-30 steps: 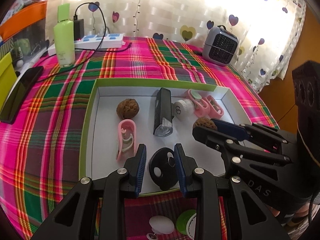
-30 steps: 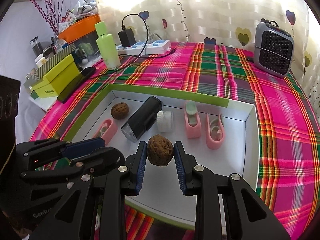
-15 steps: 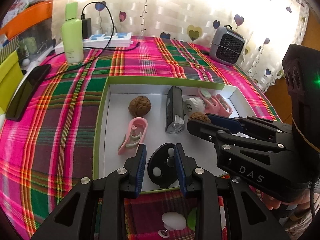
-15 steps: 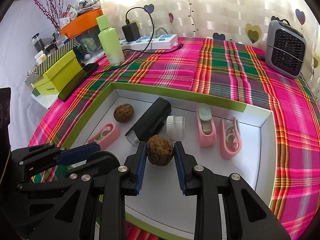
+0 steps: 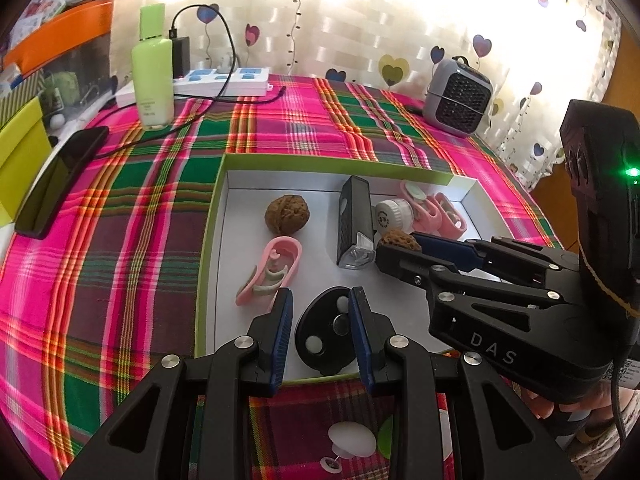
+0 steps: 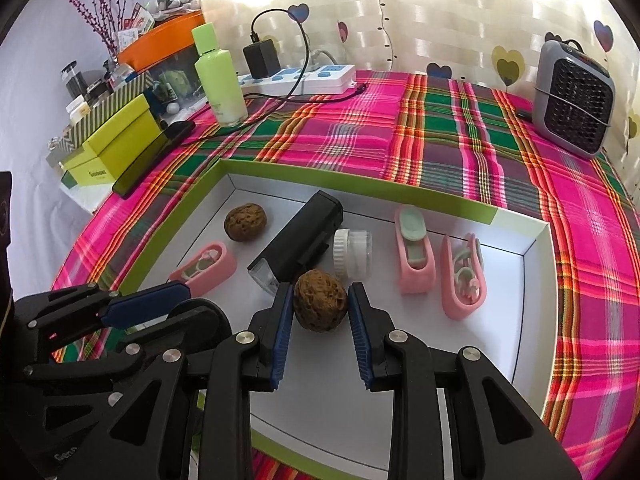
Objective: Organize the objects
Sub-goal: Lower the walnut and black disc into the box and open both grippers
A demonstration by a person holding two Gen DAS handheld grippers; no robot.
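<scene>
My left gripper (image 5: 321, 293) is shut on a black oval disc (image 5: 326, 334) with white dots, held over the near edge of the white tray (image 5: 216, 216) with a green rim. To its right, my right gripper (image 6: 321, 289) is shut on a brown walnut (image 6: 319, 306) above the tray floor. In the tray lie a second walnut (image 6: 245, 222), a black torch (image 6: 304, 240), a small white jar (image 6: 352, 254) and three pink holders (image 6: 414, 256). In the left wrist view the right gripper (image 5: 400, 246) shows with its walnut (image 5: 398, 238).
The tray rests on a pink and green plaid cloth. Behind it stand a green bottle (image 6: 220, 80), a power strip (image 6: 304, 78) with a charger, and a grey heater (image 6: 572, 96). A phone (image 5: 60, 180) and yellow-green boxes (image 6: 116, 148) are at the left. A white pin (image 5: 352, 438) lies on the cloth.
Both views have shifted a little, so the tray now sits further right in the left wrist view. The disc and the walnut keep their places between the fingers.
</scene>
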